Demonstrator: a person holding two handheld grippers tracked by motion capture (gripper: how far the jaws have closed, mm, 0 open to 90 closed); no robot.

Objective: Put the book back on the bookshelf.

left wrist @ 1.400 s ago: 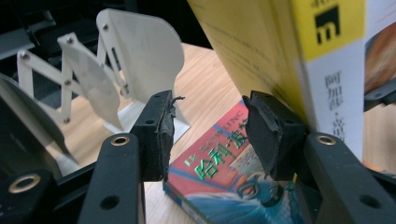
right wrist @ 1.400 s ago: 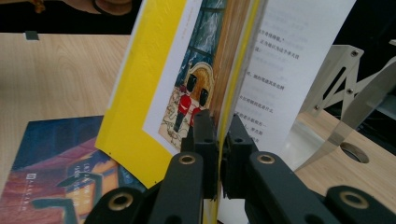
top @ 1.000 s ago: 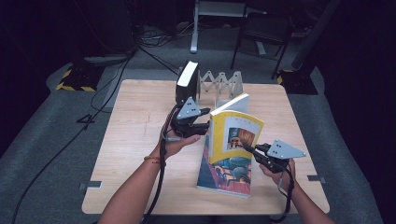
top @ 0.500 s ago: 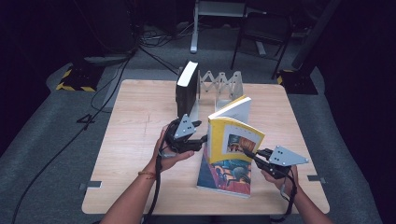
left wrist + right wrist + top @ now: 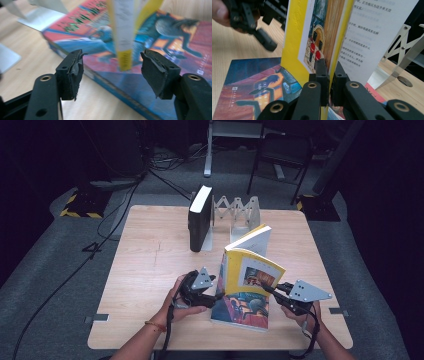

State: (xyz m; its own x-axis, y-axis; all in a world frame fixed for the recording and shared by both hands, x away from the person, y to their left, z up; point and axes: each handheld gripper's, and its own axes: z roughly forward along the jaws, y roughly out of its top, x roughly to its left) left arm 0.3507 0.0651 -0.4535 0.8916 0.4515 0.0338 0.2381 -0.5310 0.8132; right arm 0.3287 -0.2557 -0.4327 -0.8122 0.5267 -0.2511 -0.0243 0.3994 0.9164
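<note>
So the flat book [image 5: 242, 310] lies near the front edge of the table [image 5: 150, 270]. A 2nd, thinner book [image 5: 250, 265] stands open on top of it. The left gripper [image 5: 216, 296] sits just left of the flat book, the right gripper [image 5: 267, 289] to its right. Behind it, a book [image 5: 200, 217] stands upright in the folding rack [image 5: 240, 212].

Lighting: counter [image 5: 150, 265] lit evenly from overhead, bright; floor around it dim, bkgd beyond counter near black. Shadows: soft, short, beside black book [image 5: 200, 220] on counter. Glare: none on counter; mild sheen on metal rack [image 5: 240, 212] behind it. High view: soft, low detail. Left gripper view: pads [image 5: 72, 72] sharp, yellow book [image 5: 124, 37] above counter blurred. Right gripper view: printed page sharp, far hand-held gripper [image 5: 254, 22] motion-blurred.
</note>
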